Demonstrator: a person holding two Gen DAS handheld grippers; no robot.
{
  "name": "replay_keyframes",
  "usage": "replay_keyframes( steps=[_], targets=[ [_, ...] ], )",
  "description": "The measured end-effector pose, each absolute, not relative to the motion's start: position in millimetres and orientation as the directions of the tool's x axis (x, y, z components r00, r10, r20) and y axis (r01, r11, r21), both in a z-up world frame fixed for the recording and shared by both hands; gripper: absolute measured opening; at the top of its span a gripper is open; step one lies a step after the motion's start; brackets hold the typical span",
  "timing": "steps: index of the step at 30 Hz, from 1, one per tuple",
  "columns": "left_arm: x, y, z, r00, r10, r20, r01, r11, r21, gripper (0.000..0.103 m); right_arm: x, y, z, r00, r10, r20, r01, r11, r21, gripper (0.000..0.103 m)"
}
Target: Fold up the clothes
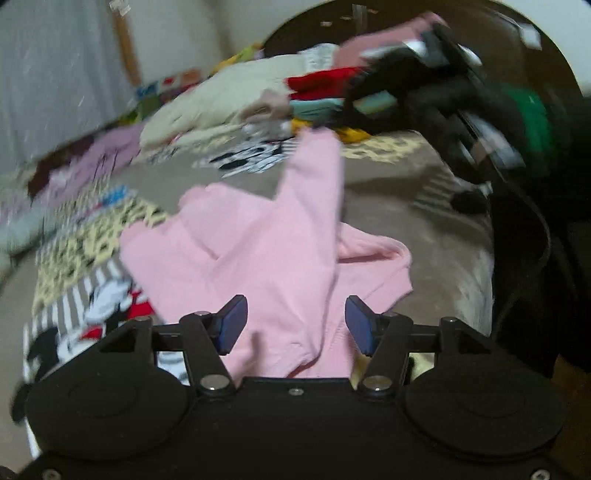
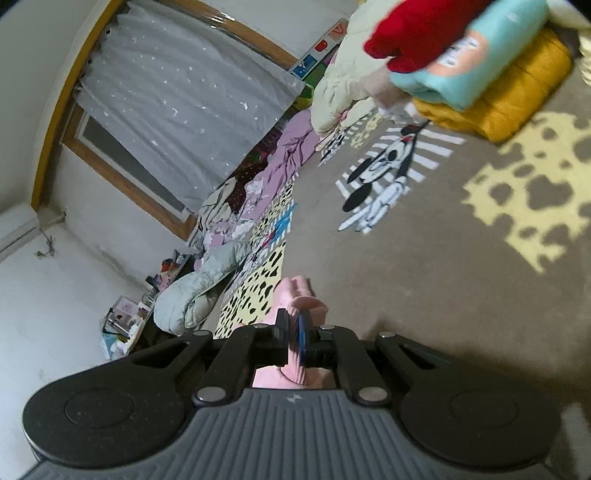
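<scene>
A pink garment (image 1: 258,254) lies partly lifted on the brown cartoon-print bedspread (image 1: 413,221) in the left wrist view. One pink sleeve rises toward the upper right, up to the other gripper and the dark-sleeved arm that holds it. My left gripper (image 1: 295,325) stands open over the garment's near edge, its blue pads apart and off the cloth. In the right wrist view my right gripper (image 2: 295,339) is shut on a bunched fold of the pink garment (image 2: 301,295), which sticks out past the tips.
A stack of folded clothes, red (image 2: 413,29), teal (image 2: 469,62) and mustard (image 2: 498,107), sits at the far side of the bed. Cream bedding (image 1: 221,99) and crumpled quilts (image 2: 199,291) lie along the wall side. A curtained window (image 2: 177,96) is behind.
</scene>
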State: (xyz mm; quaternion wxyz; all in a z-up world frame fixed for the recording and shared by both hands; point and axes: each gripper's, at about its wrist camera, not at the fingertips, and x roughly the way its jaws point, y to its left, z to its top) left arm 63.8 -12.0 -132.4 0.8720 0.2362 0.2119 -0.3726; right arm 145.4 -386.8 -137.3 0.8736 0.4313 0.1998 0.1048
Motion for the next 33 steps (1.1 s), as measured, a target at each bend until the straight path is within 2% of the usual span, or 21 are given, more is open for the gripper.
replay_keyframes(
  steps=[2,5,8,12,15,18,31,32,33],
  targets=[
    [58,-18,-136,0.634,-0.548,-0.545,0.756,0.588,0.288,0.047,149,-381,-125,0.899,0.354,-0.259,-0.009,0.604,0.797,0.007],
    [63,-19,-140,0.608,-0.579,-0.544,0.776,0.578,0.252,0.047,152,-372,-105,0.9,0.361,-0.244,-0.032,0.613,0.789,0.007],
    [73,-26,-163,0.541,-0.522,-0.66,0.805,0.549,0.225,0.045,154,-365,-87,0.897,0.374,-0.237,-0.058,0.628,0.776,0.007],
    [73,-25,-152,0.564,-0.541,-0.623,0.798,0.552,0.242,0.046,157,-358,-76,0.893,0.374,-0.25,-0.072,0.666,0.742,0.007],
    [71,-23,-145,0.607,-0.56,-0.563,0.771,0.586,0.248,0.044,157,-359,-76,0.892,0.372,-0.256,-0.057,0.655,0.754,0.007],
    [73,-30,-159,0.605,-0.536,-0.589,0.772,0.576,0.268,0.032,158,-359,-76,0.892,0.373,-0.254,-0.048,0.637,0.77,0.007],
    [83,-29,-160,0.604,-0.542,-0.585,0.761,0.61,0.22,0.03,197,-326,-53,0.879,0.407,-0.25,-0.037,0.579,0.815,0.007],
    [85,-26,-159,0.601,-0.544,-0.585,0.759,0.618,0.205,0.022,202,-322,-51,0.876,0.411,-0.253,-0.036,0.578,0.816,0.007],
    [87,-24,-158,0.598,-0.546,-0.586,0.757,0.626,0.189,0.019,205,-320,-49,0.873,0.415,-0.256,-0.033,0.574,0.818,0.007]
  ],
)
